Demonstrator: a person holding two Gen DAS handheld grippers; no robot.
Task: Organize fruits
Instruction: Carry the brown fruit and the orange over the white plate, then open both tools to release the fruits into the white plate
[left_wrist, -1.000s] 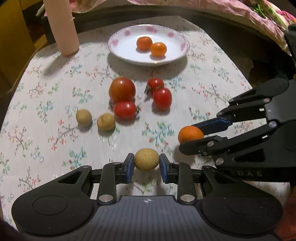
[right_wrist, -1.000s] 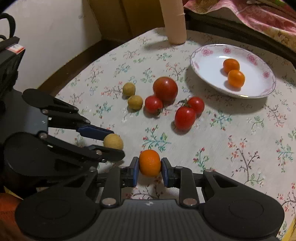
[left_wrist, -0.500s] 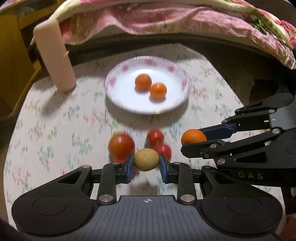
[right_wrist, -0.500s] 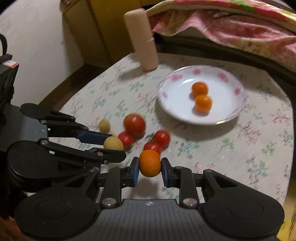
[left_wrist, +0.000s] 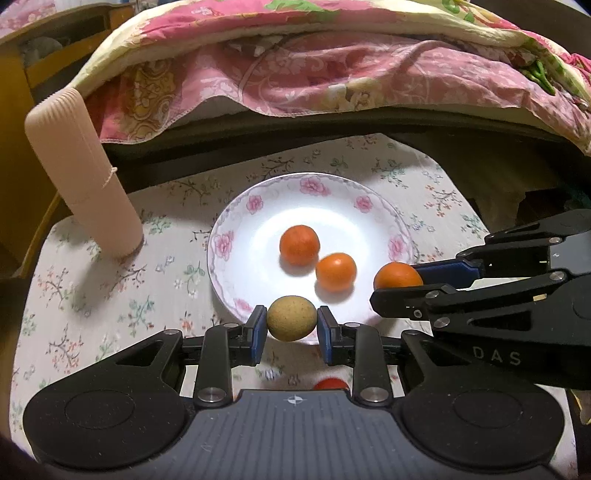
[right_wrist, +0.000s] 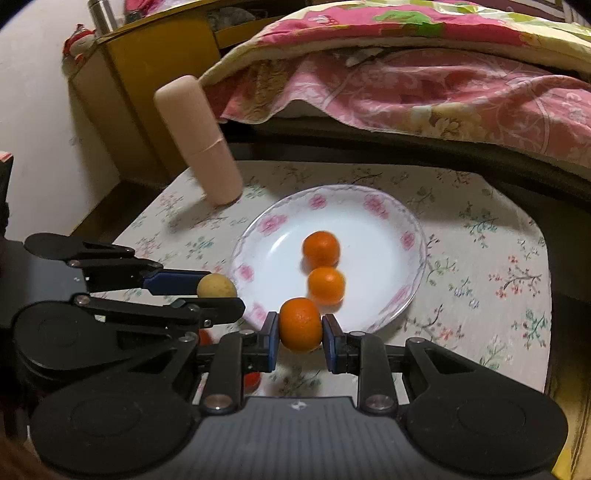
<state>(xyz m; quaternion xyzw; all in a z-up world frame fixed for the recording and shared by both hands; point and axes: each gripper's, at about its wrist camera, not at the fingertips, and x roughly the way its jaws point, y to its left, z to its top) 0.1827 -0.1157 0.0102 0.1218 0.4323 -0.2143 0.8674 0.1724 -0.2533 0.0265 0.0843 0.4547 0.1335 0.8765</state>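
Fruit is held in both grippers at the near edge of the plate (left_wrist: 236, 236). The left gripper (left_wrist: 291, 326) is clenched on a tan fruit (left_wrist: 291, 318), which is gripped between its blue pads just over the plate's near rim. The right gripper (right_wrist: 301, 334) is clenched on an orange (right_wrist: 300, 324), likewise held at the near rim of the plate (right_wrist: 413, 229). In the left view the right gripper (left_wrist: 400, 282) is seen to the right with its orange (left_wrist: 397, 275) over the plate's right rim. Two oranges are seen inside the plate, one far (left_wrist: 299, 244) and one near (left_wrist: 336, 271), close together. A tomato (left_wrist: 330, 384) is partly seen on the tablecloth (left_wrist: 110, 295) below the left gripper. A pink bottle (left_wrist: 81, 177) stands at the far left, and a quilt (left_wrist: 332, 62) is draped beyond the table.
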